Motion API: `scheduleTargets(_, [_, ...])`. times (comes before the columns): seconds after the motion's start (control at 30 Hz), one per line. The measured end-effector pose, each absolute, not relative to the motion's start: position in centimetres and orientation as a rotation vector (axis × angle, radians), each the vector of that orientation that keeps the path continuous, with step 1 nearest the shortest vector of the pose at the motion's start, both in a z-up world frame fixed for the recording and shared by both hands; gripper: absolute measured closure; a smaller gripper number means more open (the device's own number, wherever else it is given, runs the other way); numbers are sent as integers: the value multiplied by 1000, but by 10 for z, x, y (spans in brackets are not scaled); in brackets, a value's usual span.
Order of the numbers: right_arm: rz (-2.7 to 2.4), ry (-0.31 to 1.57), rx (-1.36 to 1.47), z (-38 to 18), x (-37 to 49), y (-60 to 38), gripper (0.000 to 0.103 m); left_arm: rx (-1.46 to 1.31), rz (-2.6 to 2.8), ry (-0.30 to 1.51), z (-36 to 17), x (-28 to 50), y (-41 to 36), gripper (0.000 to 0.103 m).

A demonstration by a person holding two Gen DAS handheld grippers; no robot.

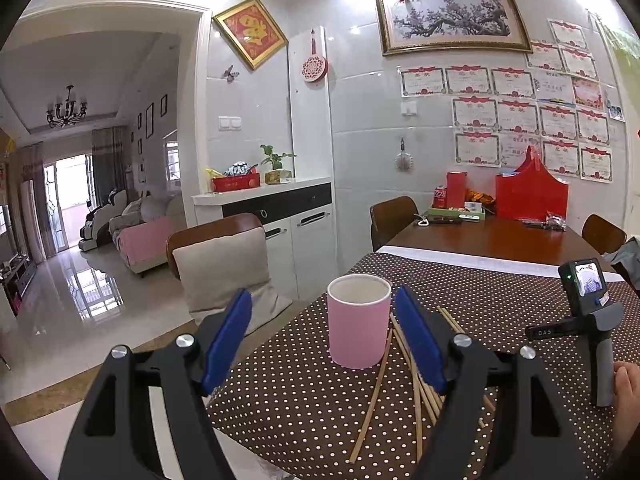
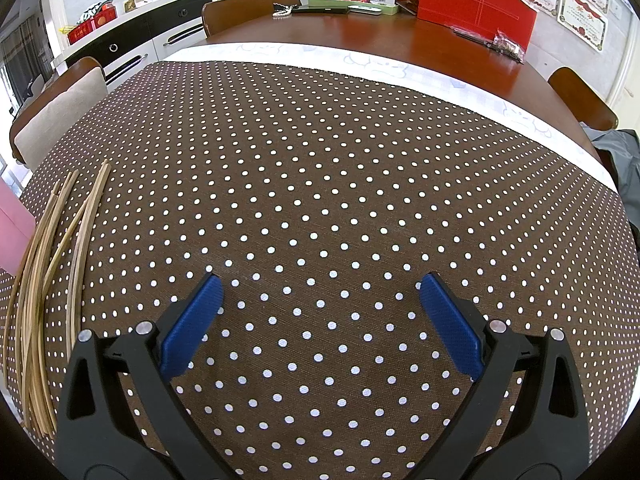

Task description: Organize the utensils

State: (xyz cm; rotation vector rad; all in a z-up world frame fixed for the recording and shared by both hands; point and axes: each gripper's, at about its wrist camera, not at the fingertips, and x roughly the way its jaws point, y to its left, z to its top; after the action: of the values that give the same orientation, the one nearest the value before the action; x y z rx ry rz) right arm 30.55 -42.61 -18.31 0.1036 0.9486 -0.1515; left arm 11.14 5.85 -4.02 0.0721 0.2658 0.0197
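Both jaws stand apart and empty: left gripper (image 1: 324,300) frames the upright pink cylindrical cup (image 1: 359,320), bamboo chopsticks (image 1: 416,364) scattered right of it; right gripper (image 2: 320,286) hovers over the brown polka-dot tablecloth (image 2: 320,160).

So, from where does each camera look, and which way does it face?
Left wrist: sits on the left claw, nearly level, facing the pink cylindrical cup and the room; its open blue fingers and a hand show.
Right wrist: sits on the right claw, tilted down at the brown polka-dot tablecloth; its open fingers show.
Shared: the loose bamboo chopsticks, cup, tablecloth.
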Motion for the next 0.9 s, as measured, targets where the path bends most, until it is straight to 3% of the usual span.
scheduleTargets(0.9, [-151,949,104,-183,305,-426,6,65,51,268,-41,116,65,30])
